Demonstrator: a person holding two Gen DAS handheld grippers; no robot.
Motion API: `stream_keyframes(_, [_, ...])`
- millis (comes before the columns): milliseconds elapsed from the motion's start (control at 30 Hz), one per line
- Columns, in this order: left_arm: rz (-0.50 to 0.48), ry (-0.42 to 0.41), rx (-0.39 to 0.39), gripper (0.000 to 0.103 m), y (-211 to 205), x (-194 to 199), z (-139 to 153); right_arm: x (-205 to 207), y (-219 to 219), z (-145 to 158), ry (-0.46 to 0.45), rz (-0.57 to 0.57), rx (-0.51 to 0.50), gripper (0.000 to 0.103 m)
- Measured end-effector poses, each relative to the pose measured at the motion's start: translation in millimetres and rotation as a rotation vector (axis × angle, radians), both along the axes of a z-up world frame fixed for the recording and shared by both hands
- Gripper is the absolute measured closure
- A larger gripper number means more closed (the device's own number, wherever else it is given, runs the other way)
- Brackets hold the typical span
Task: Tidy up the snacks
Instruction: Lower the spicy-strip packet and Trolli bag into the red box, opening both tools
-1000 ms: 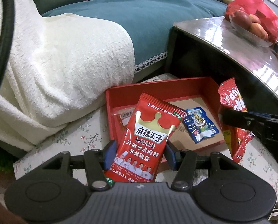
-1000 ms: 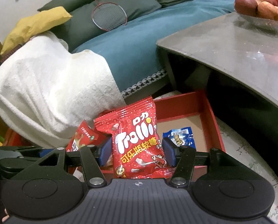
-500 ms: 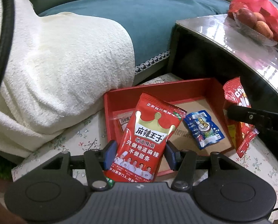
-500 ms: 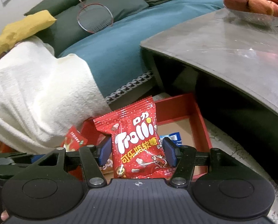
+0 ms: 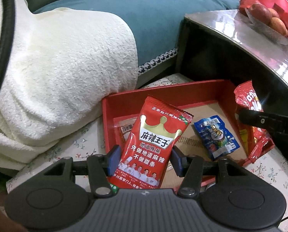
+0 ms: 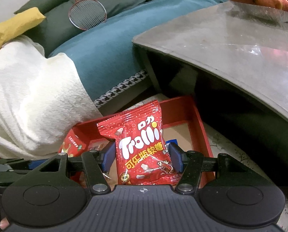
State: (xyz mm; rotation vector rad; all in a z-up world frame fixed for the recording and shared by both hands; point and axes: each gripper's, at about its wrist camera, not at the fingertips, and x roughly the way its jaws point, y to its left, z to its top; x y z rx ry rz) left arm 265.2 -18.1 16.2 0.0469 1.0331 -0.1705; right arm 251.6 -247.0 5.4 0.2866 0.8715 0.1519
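Black ribbed gripper (image 5: 144, 161), blue pads (image 5: 113, 159), silver screws

Count from my two wrist views: one red spicy-strip packet with a gold crown (image 5: 155, 141), one red Trolli gummy bag (image 6: 142, 147), one small blue foil snack pouch (image 5: 215, 137), one clear-wrapped snack (image 5: 125, 128), one shallow red cardboard tray (image 5: 163, 96). One badminton racket (image 6: 87, 16), one clear fruit bowl (image 6: 263, 9).

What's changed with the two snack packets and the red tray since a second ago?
Both grippers have come down closer to the red tray, which looks bigger now. The left gripper still holds the spicy strip packet; the right gripper still holds the gummy packet. The blue packet hasn't moved.
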Motion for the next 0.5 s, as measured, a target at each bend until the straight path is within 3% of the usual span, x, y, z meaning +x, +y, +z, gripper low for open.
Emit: stream_keyframes(500, [0.011, 0.017, -0.016, 0.055, 2.0, 8.3, -10.2, 9.6, 4.8, -10.7, 0.03, -0.002, -0.016, 0.037])
